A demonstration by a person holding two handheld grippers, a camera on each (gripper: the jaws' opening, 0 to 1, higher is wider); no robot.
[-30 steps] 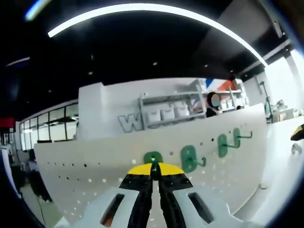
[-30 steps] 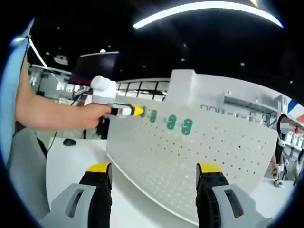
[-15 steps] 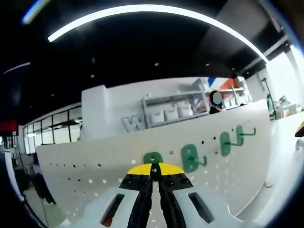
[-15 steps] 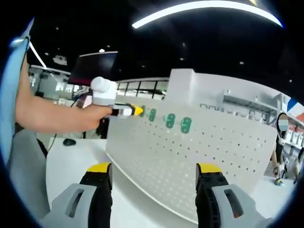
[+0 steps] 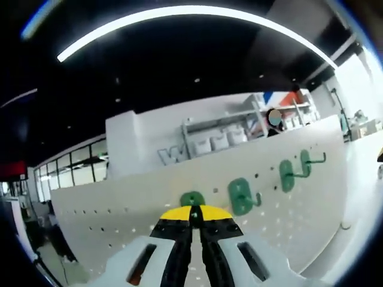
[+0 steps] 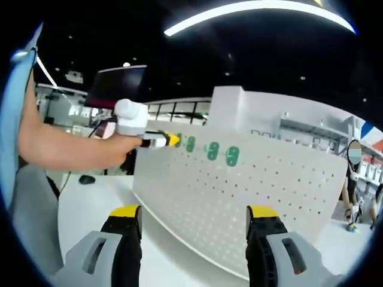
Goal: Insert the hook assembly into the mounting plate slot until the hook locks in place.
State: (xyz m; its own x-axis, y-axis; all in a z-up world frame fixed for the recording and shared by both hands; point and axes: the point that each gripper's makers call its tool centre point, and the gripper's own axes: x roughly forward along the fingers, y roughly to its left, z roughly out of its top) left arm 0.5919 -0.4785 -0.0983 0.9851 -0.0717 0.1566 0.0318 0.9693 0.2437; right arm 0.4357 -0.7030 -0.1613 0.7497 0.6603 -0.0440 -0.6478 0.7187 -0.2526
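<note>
In the left gripper view my left gripper (image 5: 192, 213) has its yellow-tipped jaws shut on a green hook (image 5: 192, 199) that sits against the white pegboard mounting plate (image 5: 114, 209). Further green hooks (image 5: 241, 196) hang on the board to its right, the far ones (image 5: 287, 175) with pegs sticking out. In the right gripper view the left gripper (image 6: 159, 140), held in a person's hand, touches the leftmost green hook (image 6: 178, 141) on the plate (image 6: 257, 197). My right gripper (image 6: 193, 215) stands open and apart from the board, with nothing between its jaws.
The pegboard stands upright on a white table (image 6: 84, 206). The person's forearm (image 6: 66, 146) reaches in from the left. A dark mouse (image 6: 87, 179) lies on the table behind it. Another person (image 6: 352, 179) stands at the far right, near shelving.
The left gripper view has tilted slightly, so the right-hand hooks sit a little higher. The left gripper stays shut on the same hook. The right gripper has not moved.
</note>
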